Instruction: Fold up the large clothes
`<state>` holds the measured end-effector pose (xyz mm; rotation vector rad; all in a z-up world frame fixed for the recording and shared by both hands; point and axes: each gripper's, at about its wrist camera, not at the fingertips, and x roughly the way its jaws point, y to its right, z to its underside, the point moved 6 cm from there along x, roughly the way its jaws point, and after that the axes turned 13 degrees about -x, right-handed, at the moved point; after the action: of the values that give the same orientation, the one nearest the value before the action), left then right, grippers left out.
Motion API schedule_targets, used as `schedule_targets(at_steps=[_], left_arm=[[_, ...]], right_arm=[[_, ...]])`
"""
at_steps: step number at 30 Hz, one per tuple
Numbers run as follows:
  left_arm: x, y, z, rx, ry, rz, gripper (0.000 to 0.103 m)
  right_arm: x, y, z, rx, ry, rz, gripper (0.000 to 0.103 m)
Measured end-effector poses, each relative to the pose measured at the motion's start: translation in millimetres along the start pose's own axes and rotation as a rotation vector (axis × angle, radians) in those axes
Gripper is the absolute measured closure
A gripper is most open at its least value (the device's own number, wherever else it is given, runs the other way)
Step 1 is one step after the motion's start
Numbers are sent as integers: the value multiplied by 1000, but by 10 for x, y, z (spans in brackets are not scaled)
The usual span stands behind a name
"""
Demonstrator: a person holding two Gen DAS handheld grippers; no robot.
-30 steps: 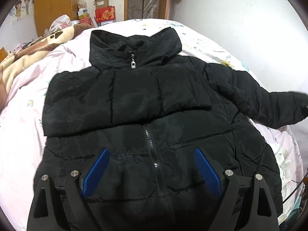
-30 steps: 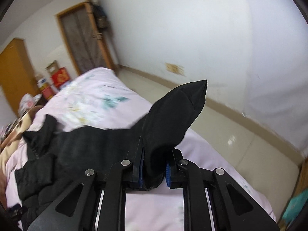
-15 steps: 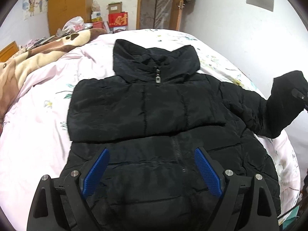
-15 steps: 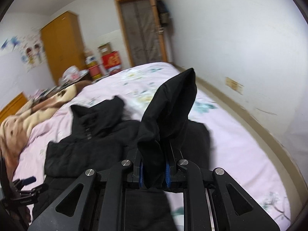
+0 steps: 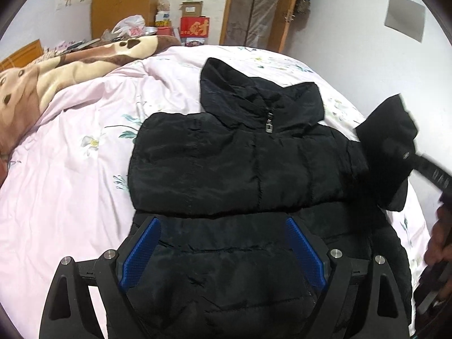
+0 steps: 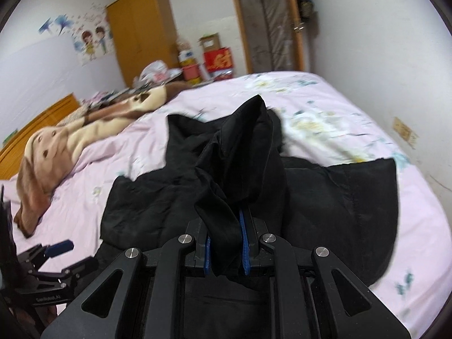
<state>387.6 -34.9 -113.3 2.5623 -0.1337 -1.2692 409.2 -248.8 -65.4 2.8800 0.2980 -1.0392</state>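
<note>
Left gripper (image 5: 223, 250) points down at a slant over the lower front of the one black puffer jacket (image 5: 240, 163), jaws spread wide with nothing between the blue pads (image 5: 303, 250), hovering just above the fabric; contact cannot be told. Right gripper (image 6: 226, 243) also angles downward, its jaws clamped nearly together on the cuff end of the jacket's right sleeve (image 6: 243, 152), which stands up bunched ahead of the jaws and hangs over the jacket body. In the left wrist view that sleeve (image 5: 387, 138) is lifted off the bed at the far right of the left jaws, with the right gripper's black frame and part of a hand (image 5: 440, 234) blurred at the edge. The jacket lies front-up on the pink floral bed sheet (image 5: 70, 197), zipped, collar (image 5: 260, 104) away from the jaws; the other sleeve is already folded across the chest, just ahead of the left jaws. One brown and cream blanket (image 5: 65, 67) is heaped far left beyond the jaws. One wooden wardrobe (image 6: 141, 28), one door (image 6: 268, 22) and one red box (image 5: 195, 26) stand at the far wall. Two grippers, one jacket.
</note>
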Motion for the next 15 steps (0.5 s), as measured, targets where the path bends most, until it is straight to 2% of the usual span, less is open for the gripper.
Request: schedule_targets(at_steps=[4, 9, 11, 13, 15], left_arm=[[64, -76, -89, -35, -11, 29, 13], [173, -39, -157, -32, -14, 49, 13], [219, -38, -163, -49, -20, 57, 13], [253, -25, -154, -51, -23, 63, 13], [309, -6, -139, -59, -38, 75, 13]], right_arm=[[289, -221, 156, -6, -60, -51, 87], [559, -321, 399, 0, -119, -67, 84], [583, -326, 428, 8, -121, -94, 78], [546, -338, 416, 0, -104, -124, 58], [489, -341, 390, -12, -85, -120, 45]])
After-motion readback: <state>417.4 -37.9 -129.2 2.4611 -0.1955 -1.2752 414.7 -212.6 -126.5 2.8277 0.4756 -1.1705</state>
